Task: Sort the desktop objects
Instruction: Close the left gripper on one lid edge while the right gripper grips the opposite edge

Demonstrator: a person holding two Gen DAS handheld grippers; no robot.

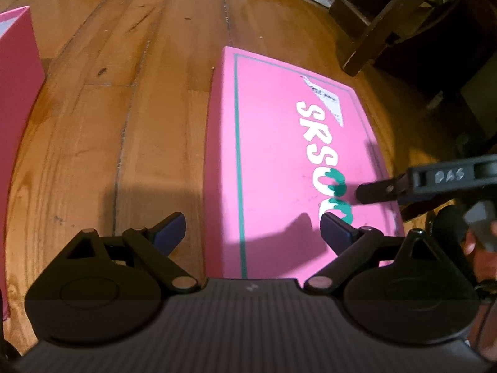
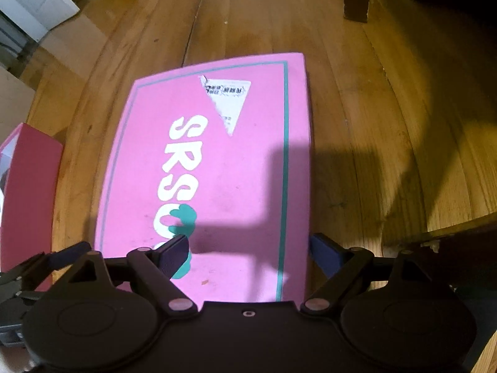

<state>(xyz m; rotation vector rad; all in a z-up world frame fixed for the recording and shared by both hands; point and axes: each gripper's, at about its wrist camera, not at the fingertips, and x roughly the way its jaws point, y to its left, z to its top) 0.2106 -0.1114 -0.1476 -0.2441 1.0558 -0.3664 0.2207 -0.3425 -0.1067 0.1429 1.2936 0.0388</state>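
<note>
On the wooden floor point(image 2: 357, 124), flat, printed face up: one pink box point(image 2: 217, 161) with green border line, white and green lettering, and a torn white label point(image 2: 231, 99) near its far end.

Left gripper point(image 1: 251, 230): fingers spread wide, nothing between them; it straddles the box's near left edge, one finger over bare wood, the other over the lid. Whether it touches the box cannot be told.

Right gripper point(image 2: 250, 251): likewise spread and empty, straddling the near right edge.

Second item: another pink box point(image 1: 17, 124), standing well apart to the left, apparently open; contents not legible.

Handling note, as judgement: the flat box is broad, so a two-sided lift seems intended. Each gripper should settle squarely over its own side edge, clamp evenly, and both should rise together to keep the box level.
</note>
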